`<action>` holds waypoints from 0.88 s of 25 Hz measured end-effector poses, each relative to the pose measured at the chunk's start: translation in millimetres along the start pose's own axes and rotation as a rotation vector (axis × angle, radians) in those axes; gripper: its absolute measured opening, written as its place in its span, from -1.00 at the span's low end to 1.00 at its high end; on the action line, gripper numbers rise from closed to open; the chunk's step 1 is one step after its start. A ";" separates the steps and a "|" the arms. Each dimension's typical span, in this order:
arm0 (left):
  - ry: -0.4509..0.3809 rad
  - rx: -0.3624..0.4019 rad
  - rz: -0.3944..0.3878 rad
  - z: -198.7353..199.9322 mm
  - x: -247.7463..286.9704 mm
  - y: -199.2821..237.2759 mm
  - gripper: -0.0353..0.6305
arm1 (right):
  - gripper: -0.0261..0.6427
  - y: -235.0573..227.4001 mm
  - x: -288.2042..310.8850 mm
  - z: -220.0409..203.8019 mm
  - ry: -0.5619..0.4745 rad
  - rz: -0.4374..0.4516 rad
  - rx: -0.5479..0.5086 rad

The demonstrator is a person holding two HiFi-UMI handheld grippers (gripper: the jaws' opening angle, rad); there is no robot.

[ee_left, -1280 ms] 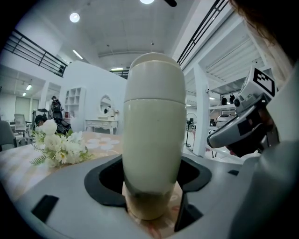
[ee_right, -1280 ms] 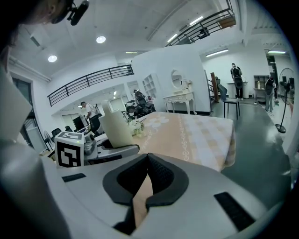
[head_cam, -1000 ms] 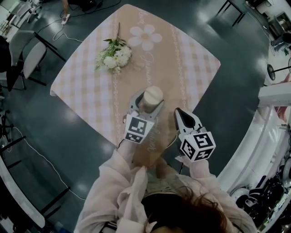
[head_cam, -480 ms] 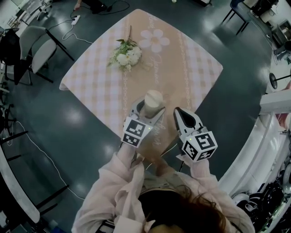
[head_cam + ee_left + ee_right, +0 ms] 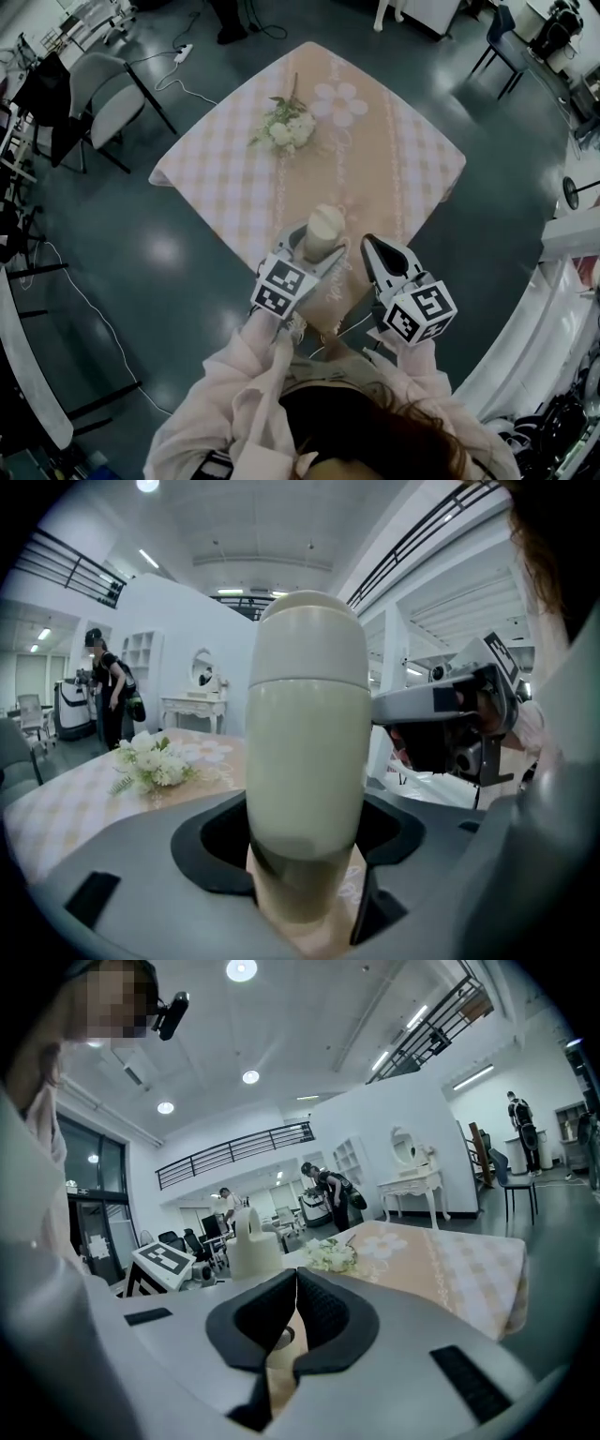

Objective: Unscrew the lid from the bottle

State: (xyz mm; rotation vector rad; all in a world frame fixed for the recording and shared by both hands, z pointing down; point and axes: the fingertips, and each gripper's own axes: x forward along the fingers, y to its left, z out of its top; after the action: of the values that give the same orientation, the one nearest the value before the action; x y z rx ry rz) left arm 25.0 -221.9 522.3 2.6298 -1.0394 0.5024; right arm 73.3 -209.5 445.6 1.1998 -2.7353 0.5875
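Note:
A cream bottle (image 5: 325, 228) with a rounded lid of the same colour stands upright between the jaws of my left gripper (image 5: 314, 247), which is shut on its lower body. In the left gripper view the bottle (image 5: 307, 752) fills the middle and its lid is on. It is held above the near corner of the table (image 5: 394, 159). My right gripper (image 5: 369, 244) is just right of the bottle and apart from it. Its jaws are shut with nothing between them, as the right gripper view (image 5: 295, 1307) shows. The bottle (image 5: 251, 1241) appears there at the left.
A bunch of white flowers (image 5: 289, 129) lies on the far half of the pink checked tablecloth. A grey chair (image 5: 103, 98) stands on the dark floor at the left, with cables nearby. White equipment (image 5: 562, 234) lines the right side. People stand far off.
Both grippers have risen, the left one carrying the bottle, so the table looks farther below. The jaws of both have kept their stance.

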 end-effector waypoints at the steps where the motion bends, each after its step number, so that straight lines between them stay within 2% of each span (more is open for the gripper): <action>1: 0.006 0.015 -0.001 2.2 -4.0 -2.6 0.06 | -0.85 4.9 -1.0 4.8 -0.011 0.018 0.004; 3: 0.019 0.032 -0.006 6.8 -10.7 -7.4 0.06 | -0.77 15.5 -2.8 14.7 -0.038 0.062 0.007; 7: 0.049 0.003 -0.028 11.9 -21.4 -17.0 0.06 | -0.30 41.0 -4.0 28.0 -0.054 0.179 0.002; 12: 0.072 -0.008 -0.059 18.0 -25.3 -29.1 0.06 | 0.07 63.4 2.8 36.5 -0.038 0.268 0.007; 18: 0.080 0.042 -0.096 26.6 -26.0 -38.3 0.06 | 0.05 69.4 16.7 46.3 -0.039 0.288 0.044; 22: 0.090 0.072 -0.130 24.7 -27.1 -39.9 0.06 | -0.03 72.0 18.6 47.9 -0.038 0.319 -0.018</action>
State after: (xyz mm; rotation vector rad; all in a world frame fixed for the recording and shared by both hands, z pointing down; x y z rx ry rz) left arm 39.8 -186.4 484.1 2.6870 -0.8323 0.6333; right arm 11.5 -196.4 383.8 0.7806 -2.9803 0.5716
